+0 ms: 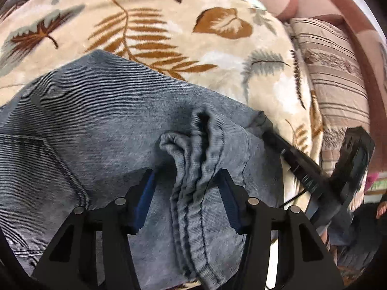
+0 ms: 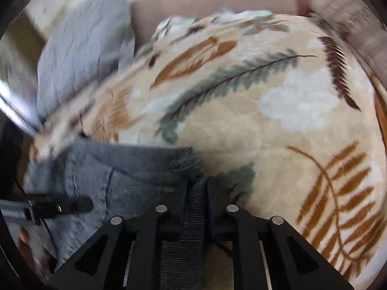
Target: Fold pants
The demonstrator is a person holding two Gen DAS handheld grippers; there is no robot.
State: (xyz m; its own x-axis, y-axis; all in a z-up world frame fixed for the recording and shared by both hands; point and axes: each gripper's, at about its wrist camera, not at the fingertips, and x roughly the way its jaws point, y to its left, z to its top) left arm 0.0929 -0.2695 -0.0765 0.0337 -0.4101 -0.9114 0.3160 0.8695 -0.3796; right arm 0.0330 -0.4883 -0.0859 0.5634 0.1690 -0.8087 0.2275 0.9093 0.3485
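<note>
Left wrist view: jeans (image 1: 101, 125) lie on a cream fleece blanket (image 1: 217, 67) printed with brown and grey-green leaves and ferns. Faded blue-grey denim, diagonal twill plain to see; a stitched back pocket shows at near left. A bunched ridge of hem or seam with double topstitching runs up between the fingers of the left gripper (image 1: 187, 195). Its blue pads (image 1: 145, 200) stand apart on either side of that ridge, with a gap visible on the left side; contact on the right side cannot be judged. Only this view shows the right gripper (image 1: 314, 169) from outside, a black blurred body at the right edge of the denim, and a striped pillow (image 1: 338, 77) beyond the blanket at far right. Right wrist view, motion-blurred: the right gripper's (image 2: 197, 188) fingers are drawn close together, clamped on a narrow fold of the jeans' (image 2: 135, 176) edge, which passes between them toward the camera. Only here: a grey-blue cushion (image 2: 79, 50) at far left, and the left gripper's tip (image 2: 60, 205) as a dark bar lying over the denim at near left. The cloth here looks darker and rumpled.
</note>
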